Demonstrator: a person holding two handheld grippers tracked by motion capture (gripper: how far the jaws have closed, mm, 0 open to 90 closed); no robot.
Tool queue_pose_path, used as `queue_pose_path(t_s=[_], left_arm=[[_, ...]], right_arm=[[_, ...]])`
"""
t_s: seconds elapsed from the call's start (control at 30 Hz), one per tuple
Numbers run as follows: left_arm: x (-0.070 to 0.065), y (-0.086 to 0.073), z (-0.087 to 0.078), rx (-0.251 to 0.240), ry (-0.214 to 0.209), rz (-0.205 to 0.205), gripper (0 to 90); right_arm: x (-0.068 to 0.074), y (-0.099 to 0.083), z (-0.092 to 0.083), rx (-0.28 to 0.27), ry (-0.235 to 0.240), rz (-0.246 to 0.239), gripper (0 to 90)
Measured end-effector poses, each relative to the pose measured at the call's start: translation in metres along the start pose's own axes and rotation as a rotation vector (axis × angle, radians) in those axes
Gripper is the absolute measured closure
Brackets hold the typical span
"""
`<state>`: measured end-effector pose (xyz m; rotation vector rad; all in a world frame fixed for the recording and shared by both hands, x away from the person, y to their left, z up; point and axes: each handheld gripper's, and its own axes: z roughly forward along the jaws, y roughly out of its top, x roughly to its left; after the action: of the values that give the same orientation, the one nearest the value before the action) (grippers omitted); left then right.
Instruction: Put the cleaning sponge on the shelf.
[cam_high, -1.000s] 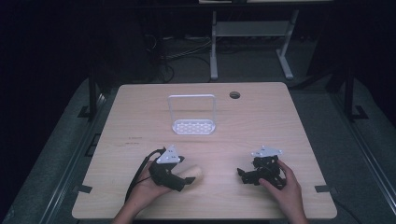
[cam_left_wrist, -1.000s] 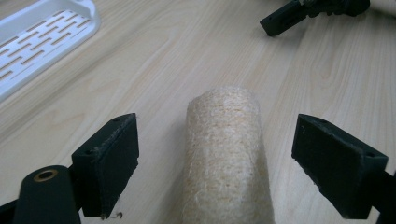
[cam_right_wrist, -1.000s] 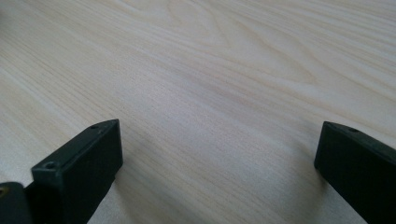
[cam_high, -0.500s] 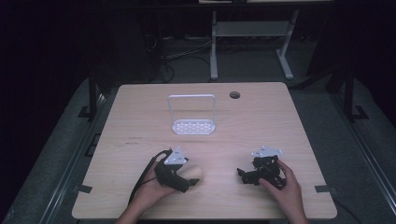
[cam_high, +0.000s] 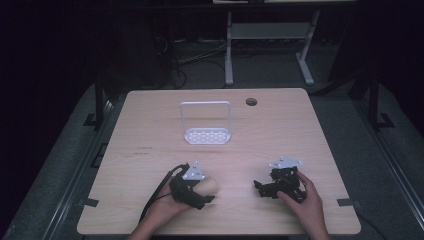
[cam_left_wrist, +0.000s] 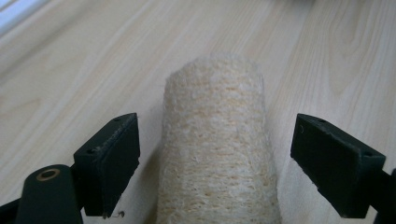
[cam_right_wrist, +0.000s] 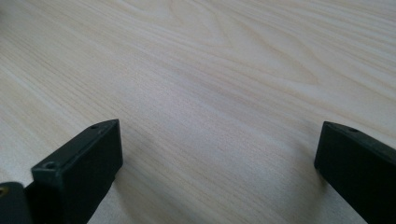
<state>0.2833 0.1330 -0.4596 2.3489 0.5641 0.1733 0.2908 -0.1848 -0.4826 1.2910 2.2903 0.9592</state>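
The left gripper rests low on the table with its jaws parted on either side of a pale loofah sponge, a gap showing on each side, so it grips nothing; the right gripper, off to its side, is likewise spread wide over bare wood. Beyond both stands a white rack. I judge the soft, rounded sponge could roll or squash sideways if the jaws close off-centre, slipping free

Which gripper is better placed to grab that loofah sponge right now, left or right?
Left. The left gripper already has its open jaws either side of the loofah sponge; the right gripper is open over bare table.
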Motion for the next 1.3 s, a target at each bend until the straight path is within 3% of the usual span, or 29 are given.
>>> queue_pose_path(t_s=[0.5, 0.6, 1.3], left_arm=[[-0.001, -0.002, 0.000, 0.020, -0.001, 0.008, 33.7], [0.000, -0.002, 0.000, 0.023, -0.006, 0.002, 40.8], [0.009, 0.001, -0.015, -0.026, -0.014, -0.046, 41.4]], right_arm=[[0.000, 0.000, 0.000, 0.000, 0.001, -0.001, 0.6], [0.000, 0.000, 0.000, 0.000, 0.001, -0.001, 0.6], [0.000, 0.000, 0.000, 0.001, 0.000, 0.000, 0.6]])
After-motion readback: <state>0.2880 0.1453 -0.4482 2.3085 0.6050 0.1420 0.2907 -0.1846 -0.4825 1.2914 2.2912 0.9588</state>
